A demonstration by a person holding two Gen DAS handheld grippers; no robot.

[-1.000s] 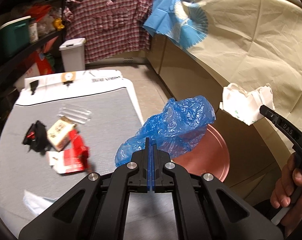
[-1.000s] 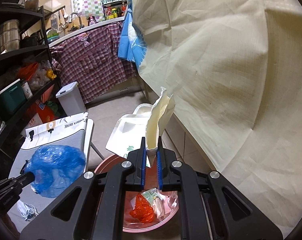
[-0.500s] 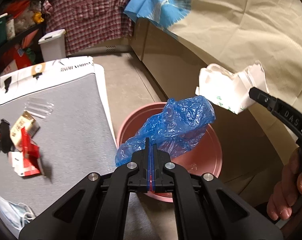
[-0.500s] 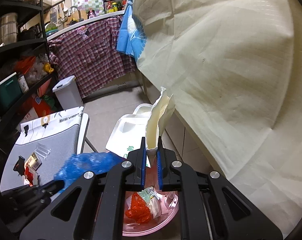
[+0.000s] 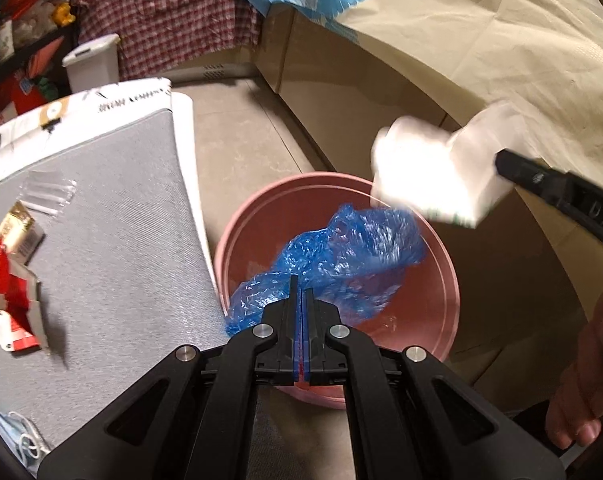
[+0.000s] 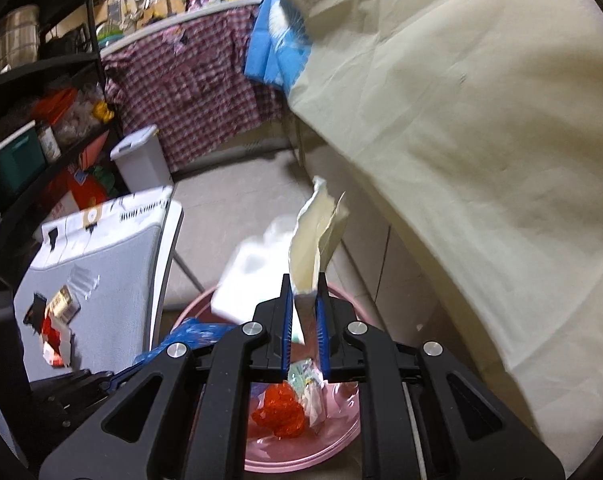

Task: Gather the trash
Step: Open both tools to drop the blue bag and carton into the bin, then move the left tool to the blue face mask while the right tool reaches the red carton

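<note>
Grey table (image 5: 113, 240): in the left wrist view it fills the left side, with a small printed carton (image 5: 15, 232), torn red-and-white packaging (image 5: 13, 312) and clear plastic sleeves (image 5: 47, 192) lying on it; a face mask (image 5: 17, 436) shows at the near left corner.
Writing on the table: a white printed sheet (image 5: 101, 100) at the far end carries dark lettering, too blurred and upside down to read.
Left gripper (image 5: 300, 292): jaws nearly together and just starting to part, the blue plastic bag (image 5: 341, 264) still pinched between the pads.
Blue plastic bag: hangs crumpled over the pink basin (image 5: 449, 280), inside its rim.
Pink basin: stands on the floor just beside the table's right edge.
Basin contents: only the right wrist view looks in, showing a crumpled red wrapper (image 6: 281, 412) and pale scraps (image 6: 313, 392) on the bottom; in the left wrist view the blue bag hides most of the inside.
Right gripper (image 6: 303, 296): jaws narrow and opening; the white paper bag (image 6: 313, 240) stands upright between the pads with a gap on either side.
White paper bag: above the basin's far rim; from the left wrist view it is a motion-blurred white block (image 5: 441, 172) at the tip of the right gripper's finger.
Lettering on the right gripper: letters "DA" on the finger (image 5: 561, 196), seen only from the left wrist view.
Person's hand (image 5: 589, 368): at the right edge of the left wrist view, around the gripper's handle.
Right side: a cream cloth (image 6: 461, 140) drapes over the counter front; a blue cloth (image 6: 273, 52) and checked fabric (image 6: 189, 100) hang further back.
</note>
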